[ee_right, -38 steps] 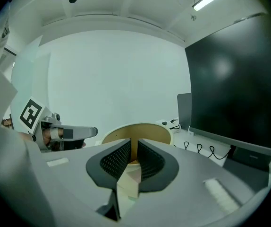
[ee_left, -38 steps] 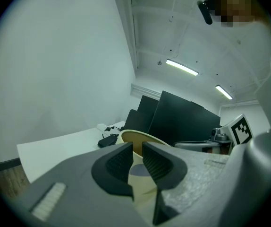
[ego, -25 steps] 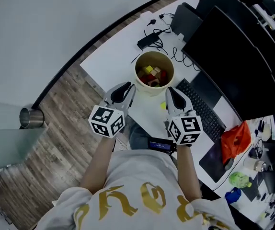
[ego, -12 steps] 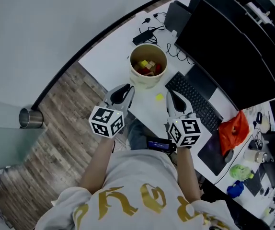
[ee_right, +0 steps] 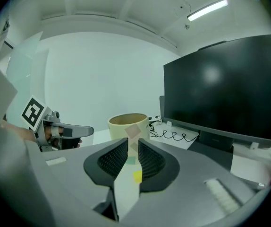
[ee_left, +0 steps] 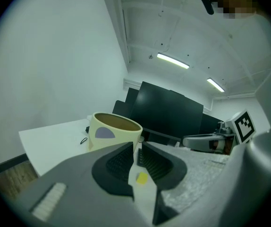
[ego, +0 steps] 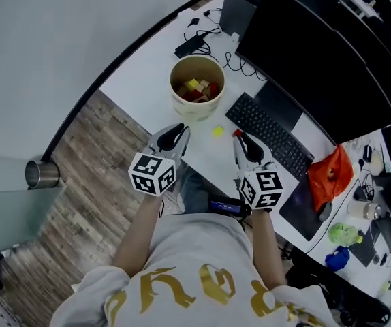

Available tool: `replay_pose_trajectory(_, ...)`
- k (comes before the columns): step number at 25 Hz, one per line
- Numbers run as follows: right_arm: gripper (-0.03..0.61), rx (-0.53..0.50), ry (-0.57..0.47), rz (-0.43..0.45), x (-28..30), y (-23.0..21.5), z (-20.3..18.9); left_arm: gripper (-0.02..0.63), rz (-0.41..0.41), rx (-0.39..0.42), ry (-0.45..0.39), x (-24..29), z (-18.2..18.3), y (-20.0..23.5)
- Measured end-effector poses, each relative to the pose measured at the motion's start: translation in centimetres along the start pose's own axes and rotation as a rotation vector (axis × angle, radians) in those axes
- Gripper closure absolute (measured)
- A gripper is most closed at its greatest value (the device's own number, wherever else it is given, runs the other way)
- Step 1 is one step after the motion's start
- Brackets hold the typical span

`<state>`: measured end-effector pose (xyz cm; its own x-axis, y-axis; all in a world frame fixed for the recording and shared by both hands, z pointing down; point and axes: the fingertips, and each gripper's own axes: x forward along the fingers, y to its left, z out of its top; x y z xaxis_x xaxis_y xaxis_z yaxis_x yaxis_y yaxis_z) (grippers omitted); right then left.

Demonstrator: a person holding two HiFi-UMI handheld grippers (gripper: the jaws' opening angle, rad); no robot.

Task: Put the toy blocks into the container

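Observation:
The cream round container (ego: pixel 182 107) stands on the white table and holds several coloured blocks (ego: pixel 195 89). One small yellow block (ego: pixel 217 131) lies on the table between the container and my grippers. My left gripper (ego: pixel 177 129) hovers over the table's near edge, jaws slightly apart and empty; its view looks at the container (ee_left: pixel 114 129) and the yellow block (ee_left: pixel 141 178). My right gripper (ego: pixel 240 136) is beside the keyboard. Its jaws have just been opening and nothing is between them; the yellow block (ee_right: pixel 137 176) shows on the table beyond the gap, short of the container (ee_right: pixel 128 126).
A black keyboard (ego: pixel 270 138) and a large monitor (ego: pixel 318 46) fill the table's right side. Cables and a power adapter (ego: pixel 192 43) lie behind the container. A red bag (ego: pixel 328 176) sits further right. A metal cup (ego: pixel 37 174) is on the floor at left.
Both grippers have drawn back from the container toward the table's near edge. The yellow block, close to the right gripper's tip before, now lies further ahead of it.

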<state>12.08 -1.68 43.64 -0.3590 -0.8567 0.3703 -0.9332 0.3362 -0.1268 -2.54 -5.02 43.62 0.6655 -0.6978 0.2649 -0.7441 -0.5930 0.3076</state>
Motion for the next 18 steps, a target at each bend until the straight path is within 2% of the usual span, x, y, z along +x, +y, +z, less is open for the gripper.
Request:
replay_pose_trajectory(12, 0.432, -0.003, 0.146, -0.032, 1.8, -3.1, -5.7, 0.551, -0.056, 0.015, 0.178, 3.9, -6.9, -0.1)
replay_pose_trajectory(18, 0.41, 0.001, 0.218, -0.037, 3.0, -4.1, -8.2, 0.551, -0.069, -0.002, 0.223, 5.1, -8.8, 0.5)
